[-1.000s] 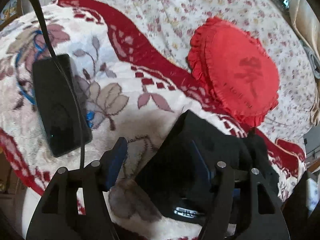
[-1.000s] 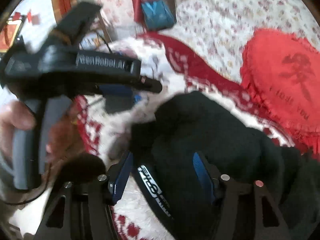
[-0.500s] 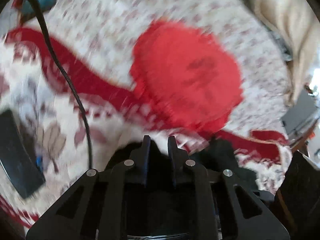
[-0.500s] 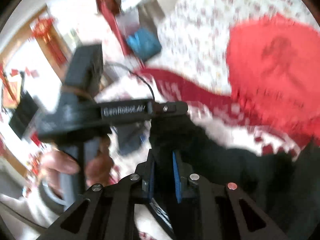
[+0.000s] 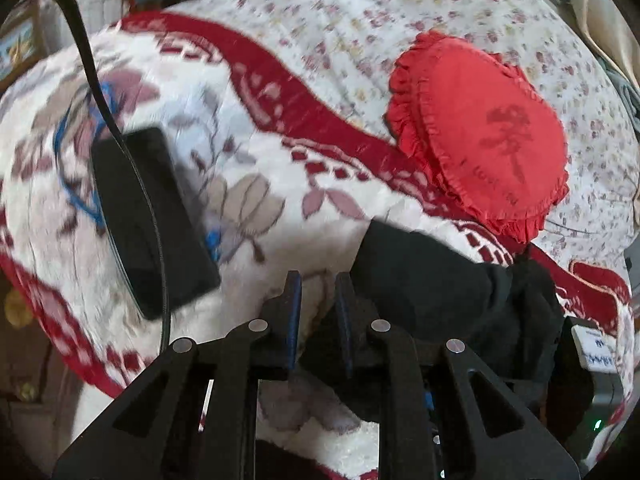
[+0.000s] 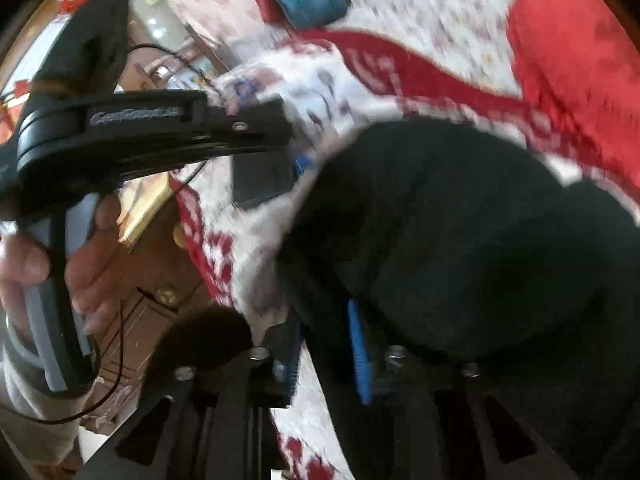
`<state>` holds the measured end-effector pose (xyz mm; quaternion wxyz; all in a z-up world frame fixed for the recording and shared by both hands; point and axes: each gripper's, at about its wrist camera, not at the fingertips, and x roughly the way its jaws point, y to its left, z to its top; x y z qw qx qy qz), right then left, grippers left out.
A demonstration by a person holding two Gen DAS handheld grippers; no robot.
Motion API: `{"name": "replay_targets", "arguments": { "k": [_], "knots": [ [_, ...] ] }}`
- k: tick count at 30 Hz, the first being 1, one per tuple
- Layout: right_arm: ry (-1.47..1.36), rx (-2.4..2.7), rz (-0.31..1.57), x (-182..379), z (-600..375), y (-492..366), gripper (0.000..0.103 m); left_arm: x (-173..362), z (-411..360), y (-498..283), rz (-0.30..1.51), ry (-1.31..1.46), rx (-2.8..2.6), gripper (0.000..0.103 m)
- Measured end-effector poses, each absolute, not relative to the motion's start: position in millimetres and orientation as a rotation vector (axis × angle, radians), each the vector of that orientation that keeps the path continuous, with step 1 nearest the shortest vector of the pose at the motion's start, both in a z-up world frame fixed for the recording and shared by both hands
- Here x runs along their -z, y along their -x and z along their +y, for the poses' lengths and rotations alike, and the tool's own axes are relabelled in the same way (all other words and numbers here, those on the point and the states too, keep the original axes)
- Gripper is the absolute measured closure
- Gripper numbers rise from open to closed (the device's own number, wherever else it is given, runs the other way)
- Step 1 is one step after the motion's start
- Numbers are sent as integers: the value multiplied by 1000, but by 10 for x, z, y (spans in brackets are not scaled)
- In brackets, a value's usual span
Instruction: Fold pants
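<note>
Farthest left in the left wrist view, a black phone (image 5: 148, 220) lies on the floral blanket (image 5: 280, 152) with a dark cable (image 5: 104, 112) running over it. A second ago it lay in the same spot, so the bed is undisturbed. Just right of it, at the near edge, the left gripper (image 5: 318, 300) has its fingers drawn nearly together with only blanket visible in the narrow gap. A second ago they stood wide apart at the edge of the black pants (image 5: 432, 280). Now the cloth bunches against the right finger, and whether a fold is pinched lower down I cannot tell. Farther right and farther away, a red frilled cushion (image 5: 480, 132) sits on the flowered sheet, clear of the work. In the right wrist view, a hand (image 6: 60, 256) grips the left tool's handle at far left. The right gripper (image 6: 326, 344), near the bottom centre, had closed tight half a second ago and its jaws are now opening. The pants' edge (image 6: 460, 240) lies between its blue pads, seemingly no longer squeezed. This suggests a fold has just been laid down, and the pants lie heaped in the near right part of the blanket, probably needing another fold.
</note>
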<state>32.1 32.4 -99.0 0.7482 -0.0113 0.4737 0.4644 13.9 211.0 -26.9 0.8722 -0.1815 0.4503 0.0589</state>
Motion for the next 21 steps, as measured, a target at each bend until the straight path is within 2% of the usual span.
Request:
{"name": "replay_targets", "arguments": {
  "k": [1,2,3,6,9,14,18,21],
  "knots": [
    [-3,-1018,1035,953,245,-325,65,269,2104,-123,937,394,-114,87],
    [-26,-1014,1029,878,142,-342,60,247,2086,-114,928,402,-103,87],
    [-50,-1004,1010,770,5,-370,60,199,2048,-110,912,397,-98,83],
    [-119,-872,904,369,-690,-445,56,39,1870,-90,859,359,-74,62],
    [-160,-644,831,202,-1417,-581,48,-9,1672,-75,824,332,-21,42],
    [-156,-382,925,390,-2096,-1054,48,284,1320,-229,899,276,-13,41],
    [-213,-384,959,485,-1934,-1397,48,560,1104,-338,954,207,-51,41],
    [-146,-304,1023,689,-1700,-1706,43,610,1014,-372,946,152,-76,41]
  ]
}}
